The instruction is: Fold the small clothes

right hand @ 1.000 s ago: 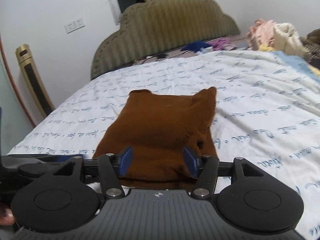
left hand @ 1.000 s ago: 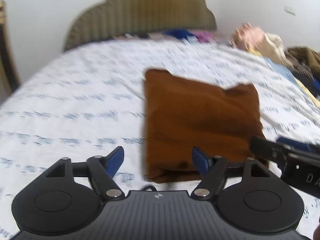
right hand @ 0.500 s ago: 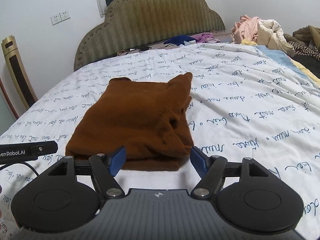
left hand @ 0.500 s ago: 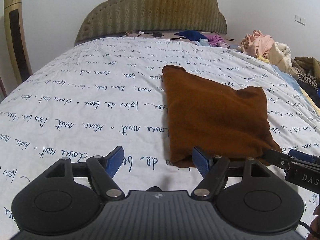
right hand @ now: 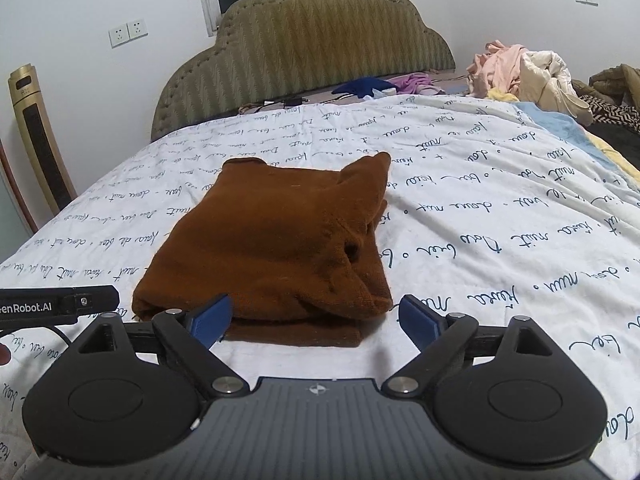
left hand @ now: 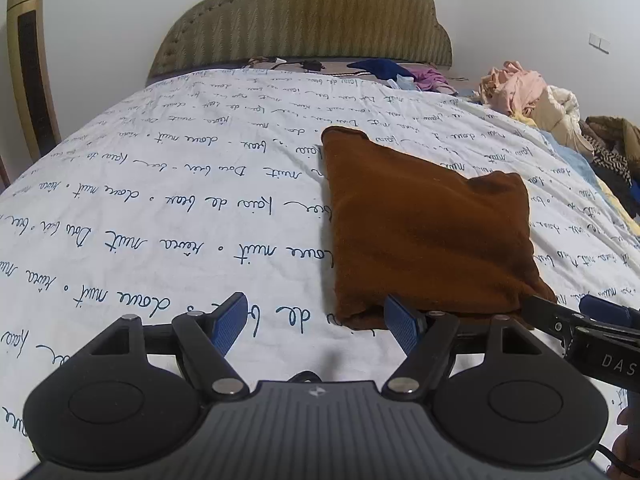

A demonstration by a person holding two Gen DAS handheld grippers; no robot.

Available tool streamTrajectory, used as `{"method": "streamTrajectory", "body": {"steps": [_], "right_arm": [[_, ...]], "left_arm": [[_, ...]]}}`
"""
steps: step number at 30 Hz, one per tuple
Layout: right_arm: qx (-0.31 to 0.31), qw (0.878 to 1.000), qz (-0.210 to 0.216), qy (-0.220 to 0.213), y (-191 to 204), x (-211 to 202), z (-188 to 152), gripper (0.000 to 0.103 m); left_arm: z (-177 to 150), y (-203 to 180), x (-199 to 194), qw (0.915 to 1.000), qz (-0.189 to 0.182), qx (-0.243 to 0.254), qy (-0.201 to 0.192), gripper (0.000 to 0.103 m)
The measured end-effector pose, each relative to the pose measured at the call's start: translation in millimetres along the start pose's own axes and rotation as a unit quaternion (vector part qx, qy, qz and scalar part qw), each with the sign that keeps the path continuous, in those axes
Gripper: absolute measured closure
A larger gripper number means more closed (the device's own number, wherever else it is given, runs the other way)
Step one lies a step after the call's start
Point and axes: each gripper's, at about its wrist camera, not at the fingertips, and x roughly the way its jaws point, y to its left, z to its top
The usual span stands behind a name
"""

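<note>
A brown garment (right hand: 280,248) lies folded into a thick rectangle on the white bedspread (right hand: 500,240) printed with blue script. My right gripper (right hand: 316,322) stands just in front of the garment's near edge, its jaws opening, with nothing pressed between the blue pads. In the left wrist view the same garment (left hand: 424,224) lies ahead and to the right. My left gripper (left hand: 316,324) hovers open over bare bedspread (left hand: 160,208) beside the garment's near left corner, holding nothing. The right gripper's tip (left hand: 560,316) shows at the right edge there.
A padded olive headboard (right hand: 312,40) closes off the far end of the bed. A pile of pink, cream and patterned clothes (right hand: 528,76) sits at the far right, with blue and purple items (right hand: 384,84) near the headboard. A gold tower fan (right hand: 36,144) stands at the left.
My right gripper's jaws have spread wider and let go of the garment's near edge, pulling back a little. The left gripper shifted left away from the garment, then held still.
</note>
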Motion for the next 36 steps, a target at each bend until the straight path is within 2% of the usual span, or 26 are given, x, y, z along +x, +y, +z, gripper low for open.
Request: {"method": "streamTrajectory", "body": {"steps": [4,7,25,36], "right_arm": [[0.002,1.000,-0.001,0.001,-0.7,1.6,0.6,0.009],[0.006,1.000,0.005,0.003,-1.2,2.2,0.2,0.008],[-0.005,1.000,0.016,0.005,4.3,2.0,0.0,0.007],[-0.005,1.000,0.016,0.007,6.3,2.1,-1.5,0.007]], "left_arm": [[0.3,3.2,-0.6,1.0000,0.008,-0.003,-0.001,0.027],[0.2,3.6,-1.3,0.9999,0.014,0.000,-0.002,0.020],[2.2,7.1,-5.0,0.9999,0.000,-0.006,-0.012,0.020],[3.0,2.4,-8.6,0.9996,0.014,0.008,-0.023,0.020]]}}
